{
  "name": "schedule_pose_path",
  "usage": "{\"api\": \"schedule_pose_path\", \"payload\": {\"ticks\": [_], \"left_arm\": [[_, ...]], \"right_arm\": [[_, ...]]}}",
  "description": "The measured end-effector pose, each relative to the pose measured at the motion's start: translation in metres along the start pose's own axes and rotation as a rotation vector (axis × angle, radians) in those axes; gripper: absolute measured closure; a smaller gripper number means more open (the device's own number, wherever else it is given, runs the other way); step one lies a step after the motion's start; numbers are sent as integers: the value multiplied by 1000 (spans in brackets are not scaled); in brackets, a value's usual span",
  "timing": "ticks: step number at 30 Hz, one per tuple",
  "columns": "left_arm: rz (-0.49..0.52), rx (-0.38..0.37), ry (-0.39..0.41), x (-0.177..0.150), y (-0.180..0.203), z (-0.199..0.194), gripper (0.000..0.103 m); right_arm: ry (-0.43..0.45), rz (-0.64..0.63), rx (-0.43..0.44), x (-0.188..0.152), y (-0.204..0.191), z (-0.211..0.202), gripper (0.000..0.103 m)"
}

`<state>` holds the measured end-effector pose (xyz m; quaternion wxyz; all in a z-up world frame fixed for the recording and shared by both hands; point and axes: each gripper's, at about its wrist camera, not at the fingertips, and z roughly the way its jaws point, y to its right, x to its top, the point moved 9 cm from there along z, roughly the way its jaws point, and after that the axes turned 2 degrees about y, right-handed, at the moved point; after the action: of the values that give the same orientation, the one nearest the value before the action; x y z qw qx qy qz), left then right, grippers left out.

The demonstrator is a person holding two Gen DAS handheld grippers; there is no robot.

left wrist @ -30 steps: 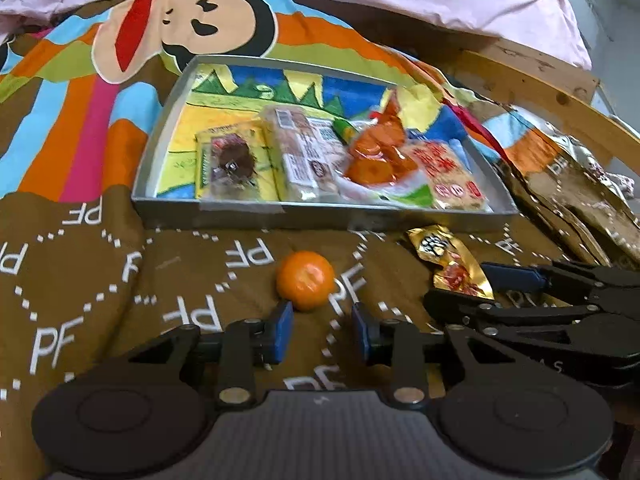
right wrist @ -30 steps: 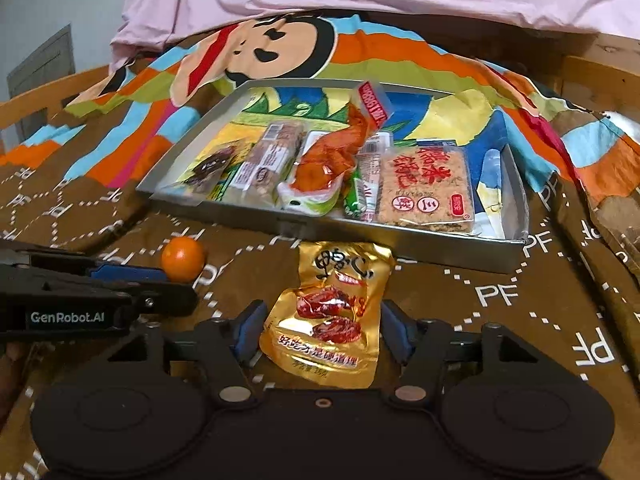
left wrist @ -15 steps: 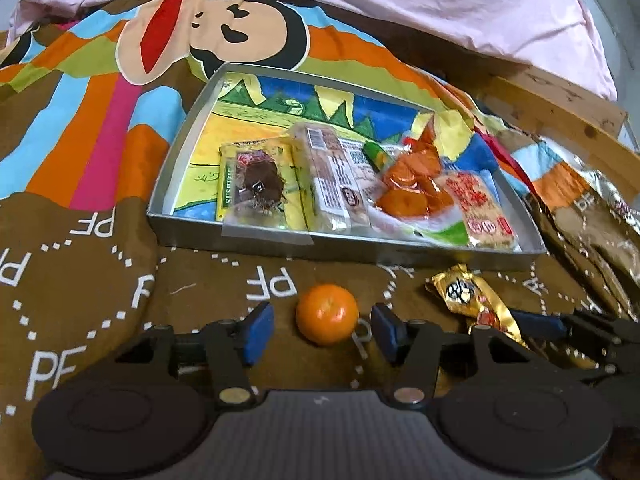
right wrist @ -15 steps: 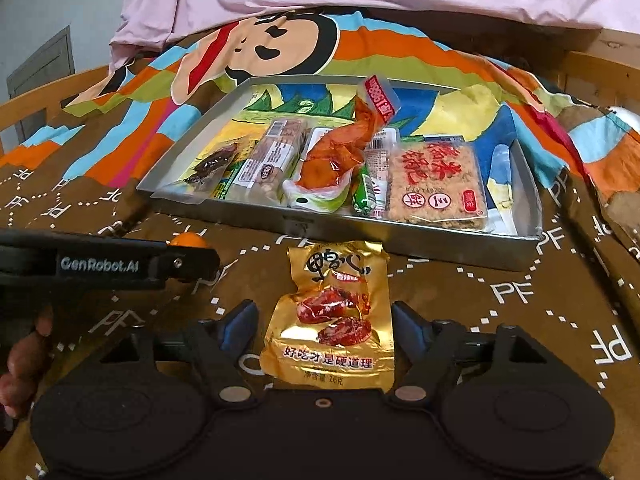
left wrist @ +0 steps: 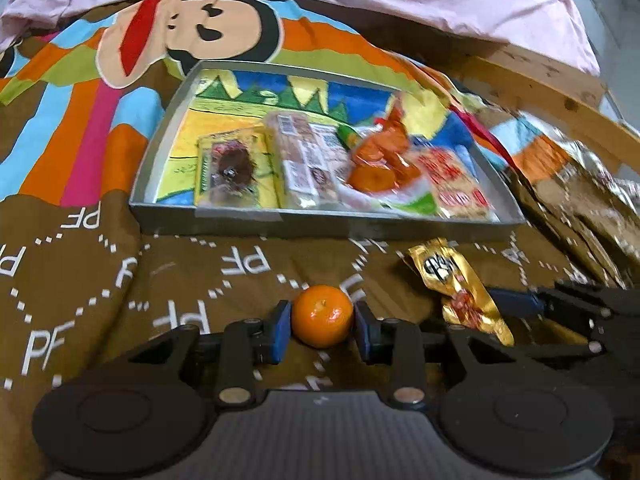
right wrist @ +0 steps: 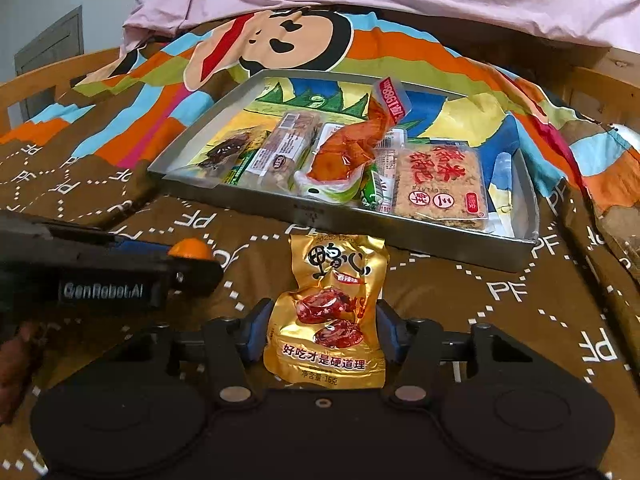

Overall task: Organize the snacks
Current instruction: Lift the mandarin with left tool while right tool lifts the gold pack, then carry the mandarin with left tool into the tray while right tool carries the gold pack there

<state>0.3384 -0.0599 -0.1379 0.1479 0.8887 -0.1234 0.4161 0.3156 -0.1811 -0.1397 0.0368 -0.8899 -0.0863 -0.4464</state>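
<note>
left gripper (left wrist: 322,330) is clamped on the small orange (left wrist: 322,315), down on the brown blanket (left wrist: 100,272) just short of the tray's near wall (left wrist: 320,227). right gripper (right wrist: 322,330) has been closing its jaws, both pads now against the gold packet (right wrist: 330,316), whose long axis runs toward the tray, with open blanket to its right.
</note>
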Motion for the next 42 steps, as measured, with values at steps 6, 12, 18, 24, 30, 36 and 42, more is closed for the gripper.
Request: {"api": "schedule_pose_path", "payload": {"ticks": [6,12,18,24,30,36,42], "left_arm": [[5,2,-28,-11,8,-17,67],[-16,30,-28,-13,12,-32,67],[-18,44,-21,-14,16,-39,67],[-16,54,-15,-14,17,-40,67],[-33,57,-14,-14,14,-38,67],[-49,55,-12,-13,12,-37,67],[-82,45,7,-7,12,-40,67]], "right_arm": [[-11,20,11,-2,0,-15,51],[-19,26,16,-7,-1,-32,51],[-17,34,16,-9,-1,-42,52],[-6,18,8,-8,-1,-43,52],[1,13,6,-8,-2,-41,52],[6,12,5,-8,-2,-41,52],[36,16,12,-2,-3,-43,52]]}}
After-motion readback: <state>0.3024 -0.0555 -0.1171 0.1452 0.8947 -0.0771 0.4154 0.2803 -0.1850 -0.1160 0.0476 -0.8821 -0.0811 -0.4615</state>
